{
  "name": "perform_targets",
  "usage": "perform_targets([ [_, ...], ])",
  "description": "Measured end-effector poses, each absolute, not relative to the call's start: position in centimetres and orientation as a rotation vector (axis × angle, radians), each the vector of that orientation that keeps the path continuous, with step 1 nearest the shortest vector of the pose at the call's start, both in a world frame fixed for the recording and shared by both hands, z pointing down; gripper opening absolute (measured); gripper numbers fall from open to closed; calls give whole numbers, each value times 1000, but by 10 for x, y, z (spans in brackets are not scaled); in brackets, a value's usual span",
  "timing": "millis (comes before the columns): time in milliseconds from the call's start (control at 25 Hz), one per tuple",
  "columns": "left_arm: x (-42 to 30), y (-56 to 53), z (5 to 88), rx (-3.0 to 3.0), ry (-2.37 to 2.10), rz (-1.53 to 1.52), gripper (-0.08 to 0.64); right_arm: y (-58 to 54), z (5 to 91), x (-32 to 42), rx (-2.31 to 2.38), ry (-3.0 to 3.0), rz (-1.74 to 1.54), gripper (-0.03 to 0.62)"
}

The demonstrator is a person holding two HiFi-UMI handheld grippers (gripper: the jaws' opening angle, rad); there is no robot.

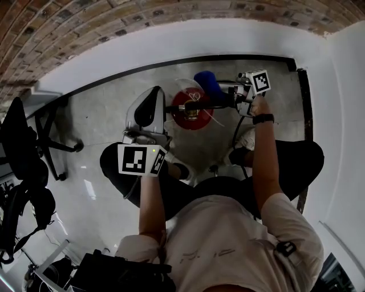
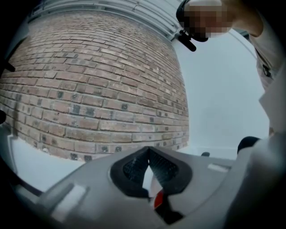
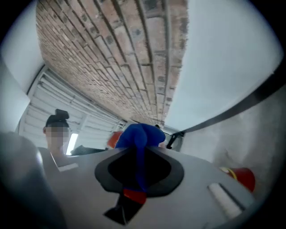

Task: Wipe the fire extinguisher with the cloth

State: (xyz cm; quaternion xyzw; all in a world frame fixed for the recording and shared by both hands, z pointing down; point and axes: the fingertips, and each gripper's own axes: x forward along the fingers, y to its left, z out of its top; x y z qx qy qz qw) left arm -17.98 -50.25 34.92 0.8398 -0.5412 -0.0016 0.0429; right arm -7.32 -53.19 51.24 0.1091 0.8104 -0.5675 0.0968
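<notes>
Right gripper view is showing the right tool (image 3: 140, 150) pinching a blue cloth (image 3: 136, 134) by the fire extinguisher (image 1: 191, 111); the left tool (image 2: 148, 153) is sitting pressed together.

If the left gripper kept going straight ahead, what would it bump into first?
Probably the brick wall: the left gripper points at its lower bricks with nothing in between, though depth is unclear.

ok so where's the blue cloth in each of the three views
Head view: the cloth is at upper centre, just above the red fire extinguisher.
Left gripper view: not in it.
Right gripper view: low centre, a blue bunch pinched in the jaws of the right gripper.
Shared landmark: the brick wall, at the top of the head view and filling much of both gripper views.
</notes>
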Motion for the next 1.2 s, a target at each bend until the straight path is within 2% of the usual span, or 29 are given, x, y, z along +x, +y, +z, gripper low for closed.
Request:
perform_targets([
  [120, -178, -502, 354, 2564, -1649, 22, 0, -532, 600, -78, 85, 2332, -1916, 57],
  [240, -177, -504, 360, 2556, -1648, 52, 0, -531, 721, -69, -366, 2225, -2155, 57],
  [360, -180, -506, 364, 2542, -1669, 75, 0, -525, 817, -53, -699, 1942, -2269, 57],
  [480, -179, -510, 370, 2531, -1680, 87, 0, -489, 877, -36, -970, 1885, -2420, 57],
  [600, -180, -514, 371, 2533, -1680, 82, 0, -470, 894, -30, -1058, 2192, -2448, 57],
  [760, -179, -521, 361, 2553, -1688, 66, 0, -520, 827, -46, -895, 2569, -2203, 58],
  [1000, -184, -533, 335, 2577, -1711, -7, 0, -622, 569, -43, -291, 2165, -1797, 58],
  [1200, -185, -536, 332, 2580, -1709, -34, 0, -580, 425, -56, 284, 2520, -1435, 58],
])
